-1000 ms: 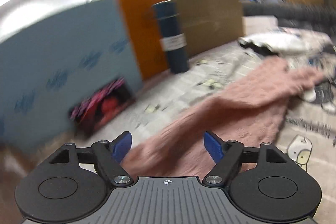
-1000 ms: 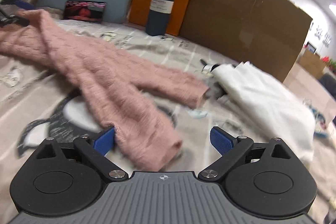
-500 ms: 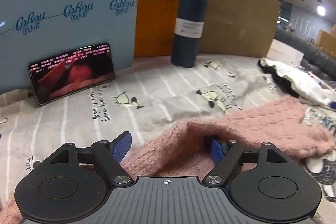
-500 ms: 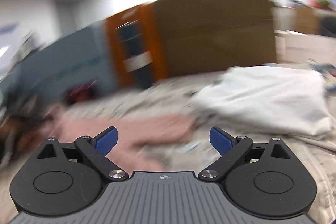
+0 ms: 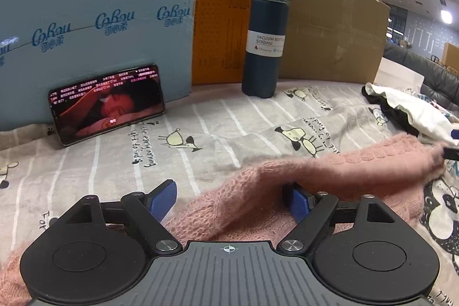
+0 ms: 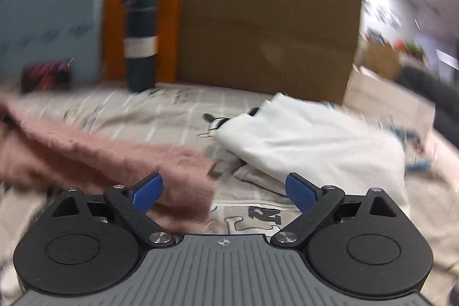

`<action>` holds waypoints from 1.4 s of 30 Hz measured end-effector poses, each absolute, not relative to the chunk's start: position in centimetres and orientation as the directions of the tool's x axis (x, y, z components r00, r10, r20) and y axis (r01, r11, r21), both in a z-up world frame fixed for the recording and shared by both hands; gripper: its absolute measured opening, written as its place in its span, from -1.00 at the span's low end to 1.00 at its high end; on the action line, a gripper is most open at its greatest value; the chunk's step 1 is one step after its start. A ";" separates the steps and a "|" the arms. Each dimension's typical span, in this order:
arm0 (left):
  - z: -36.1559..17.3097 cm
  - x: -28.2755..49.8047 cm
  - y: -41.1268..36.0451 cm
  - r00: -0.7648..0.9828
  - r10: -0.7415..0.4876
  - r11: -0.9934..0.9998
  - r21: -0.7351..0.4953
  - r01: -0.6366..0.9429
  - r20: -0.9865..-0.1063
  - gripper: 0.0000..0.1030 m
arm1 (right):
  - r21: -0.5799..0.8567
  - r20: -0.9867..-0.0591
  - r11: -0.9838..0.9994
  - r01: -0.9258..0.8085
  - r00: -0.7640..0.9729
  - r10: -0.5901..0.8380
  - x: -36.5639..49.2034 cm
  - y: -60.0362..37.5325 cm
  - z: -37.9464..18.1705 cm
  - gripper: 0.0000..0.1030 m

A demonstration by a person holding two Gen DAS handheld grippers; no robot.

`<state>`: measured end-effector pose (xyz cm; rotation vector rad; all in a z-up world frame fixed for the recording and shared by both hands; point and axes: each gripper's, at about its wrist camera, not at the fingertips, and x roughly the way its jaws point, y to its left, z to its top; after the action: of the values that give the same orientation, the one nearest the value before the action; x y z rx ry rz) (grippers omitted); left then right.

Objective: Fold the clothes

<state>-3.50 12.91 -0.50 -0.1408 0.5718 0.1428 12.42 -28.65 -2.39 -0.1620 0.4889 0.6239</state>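
Surface: cartoon-print bedsheet [image 5: 223,122], vacuum bottle [image 5: 265,36] at its back.
Sweater: pink sweater [image 5: 330,171] rumpled, in front of bottle.
Left gripper [image 5: 229,200]: jaws spread, knit between.
Right gripper [image 6: 223,191]: jaws spread at the sleeve end.
Advice: pinch full knit thickness, lift evenly.

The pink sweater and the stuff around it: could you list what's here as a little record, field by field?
garment in work: pink sweater, spread on the printed sheet
left gripper: open, sweater fabric between its fingers
right gripper: open, sweater's end at its left finger
waiting: white garment, at the right
at the back: blue bottle, phone, cardboard panels
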 end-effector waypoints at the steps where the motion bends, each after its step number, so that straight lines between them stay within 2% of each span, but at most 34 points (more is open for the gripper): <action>1: -0.4 -3.8 12.8 0.837 0.091 0.980 -0.099 -0.170 -0.540 0.61 | 0.065 -0.488 0.802 -0.594 0.682 0.544 12.7 -29.0 -2.4 0.82; 4: 0.2 -5.1 12.6 0.854 0.072 0.981 -0.118 -0.153 -0.515 0.61 | 0.263 -0.502 0.776 -0.573 0.605 0.617 13.0 -29.8 -3.1 0.77; 6: 0.5 -6.3 12.3 0.864 0.063 0.982 -0.121 -0.142 -0.499 0.61 | 0.347 -0.520 0.771 -0.534 0.575 0.631 13.0 -29.9 -3.7 0.58; 9: 0.9 -8.6 11.8 0.881 0.068 0.988 -0.094 -0.127 -0.469 0.64 | 0.385 -0.527 0.793 -0.472 0.593 0.609 13.0 -29.5 -4.3 0.18; 11: 1.1 -10.4 11.4 0.891 0.100 0.989 -0.056 -0.139 -0.444 0.70 | 0.378 -0.519 0.800 -0.466 0.609 0.600 13.0 -29.2 -4.1 -0.55; 13: 1.1 -10.9 11.3 0.897 0.136 0.989 0.008 -0.146 -0.420 0.81 | 0.362 -0.504 0.806 -0.468 0.629 0.592 12.9 -29.1 -3.7 -0.67; 14: 1.0 -10.7 11.3 0.897 0.163 0.986 0.044 -0.159 -0.411 0.81 | 0.346 -0.485 0.812 -0.470 0.651 0.583 12.8 -29.2 -3.2 -0.83; 16: 0.9 -10.2 11.4 0.895 0.215 0.976 0.117 -0.183 -0.391 0.81 | 0.337 -0.452 0.822 -0.459 0.687 0.569 12.7 -29.1 -2.2 -0.89; 19: 0.7 -8.3 12.2 0.877 0.298 0.954 0.156 -0.257 -0.378 0.81 | 0.323 -0.392 0.832 -0.451 0.736 0.551 13.0 -28.5 -1.0 -0.94; 22: 0.7 -7.6 13.6 0.858 0.332 0.942 0.083 -0.326 -0.392 0.81 | 0.334 -0.355 0.828 -0.450 0.754 0.553 13.3 -28.3 0.0 -0.95; 24: 0.6 -8.1 14.2 0.866 0.306 0.947 0.035 -0.318 -0.395 0.81 | 0.345 -0.381 0.830 -0.438 0.743 0.550 13.0 -28.5 0.0 -0.95; 25: 0.6 -8.3 14.0 0.866 0.317 0.945 0.051 -0.323 -0.386 0.81 | 0.350 -0.394 0.832 -0.431 0.738 0.548 12.8 -28.7 0.0 -0.93; 27: 0.4 -8.2 13.8 0.862 0.342 0.939 0.106 -0.327 -0.374 0.82 | 0.361 -0.420 0.834 -0.418 0.726 0.545 12.5 -28.9 0.0 -0.62; 28: 0.3 -7.8 14.1 0.859 0.343 0.938 0.090 -0.335 -0.381 0.82 | 0.366 -0.433 0.835 -0.411 0.719 0.544 12.4 -29.0 0.0 0.04; 29: 0.2 -7.4 14.4 0.855 0.343 0.936 0.070 -0.344 -0.389 0.82 | 0.373 -0.443 0.836 -0.403 0.714 0.542 12.2 -29.1 -0.2 0.40; 33: -0.6 -6.1 15.2 0.804 0.366 0.916 0.031 -0.399 -0.469 0.82 | 0.380 -0.505 0.843 -0.380 0.679 0.533 11.7 -28.1 -2.5 0.35; 34: -0.8 -5.8 15.4 0.789 0.372 0.911 0.029 -0.412 -0.489 0.82 | 0.376 -0.518 0.848 -0.374 0.674 0.527 11.8 -27.7 -3.1 0.19; 35: -0.6 -6.3 15.1 0.799 0.372 0.912 0.028 -0.408 -0.473 0.82 | 0.373 -0.527 0.852 -0.366 0.672 0.520 11.9 -27.3 -3.5 -0.18; 36: -0.3 -6.9 14.8 0.811 0.370 0.915 0.027 -0.403 -0.453 0.82 | 0.373 -0.531 0.856 -0.358 0.674 0.513 12.1 -27.0 -3.8 -0.42; 37: 0.1 -7.5 14.4 0.823 0.369 0.917 0.025 -0.398 -0.433 0.82 | 0.375 -0.527 0.858 -0.351 0.681 0.509 12.2 -26.8 -4.0 -0.78; 42: 1.2 -10.0 13.2 0.864 0.339 0.931 0.003 -0.364 -0.373 0.82 | 0.169 -0.416 0.904 -0.393 0.803 0.427 10.8 -24.9 -1.9 -0.85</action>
<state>-10.05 13.16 1.22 -0.0681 0.3784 0.3685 10.81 -24.93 -1.89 0.0761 0.4631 0.4399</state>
